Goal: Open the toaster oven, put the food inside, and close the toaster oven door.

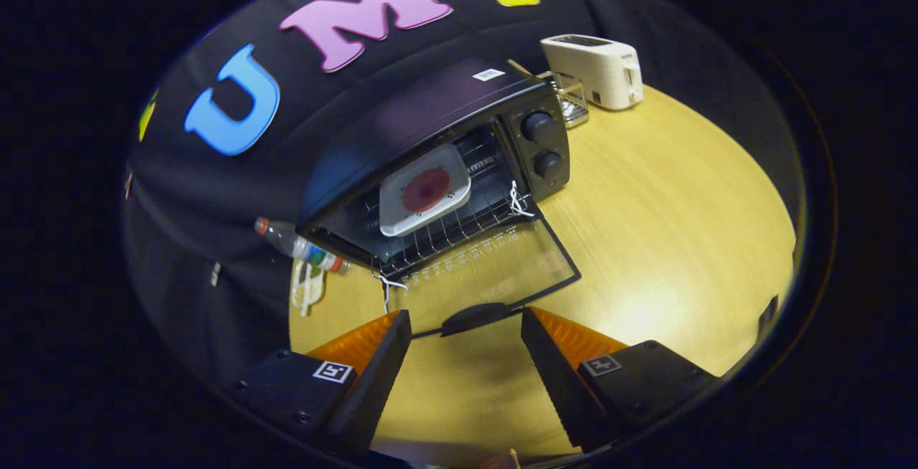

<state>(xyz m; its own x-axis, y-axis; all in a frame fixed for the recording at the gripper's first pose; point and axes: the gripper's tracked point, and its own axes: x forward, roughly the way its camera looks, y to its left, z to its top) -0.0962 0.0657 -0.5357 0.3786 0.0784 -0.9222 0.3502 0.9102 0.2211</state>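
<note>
A black toaster oven (430,117) stands on the wooden table (667,225) with its glass door (495,275) folded down flat toward me. On the wire rack inside lies a white square plate (424,199) with a round red piece of food (426,190) on it. The door's dark handle (475,317) lies just ahead of my gripper (466,325), level with the fingertips and in the gap between them. My fingers are spread apart, touching nothing. Two knobs (543,145) sit on the oven's right panel.
A white pop-up toaster (595,69) stands behind the oven to its right, with a small glass container (571,100) beside it. A plastic bottle (297,245) lies left of the oven near the table's edge. The black cloth wall rises behind.
</note>
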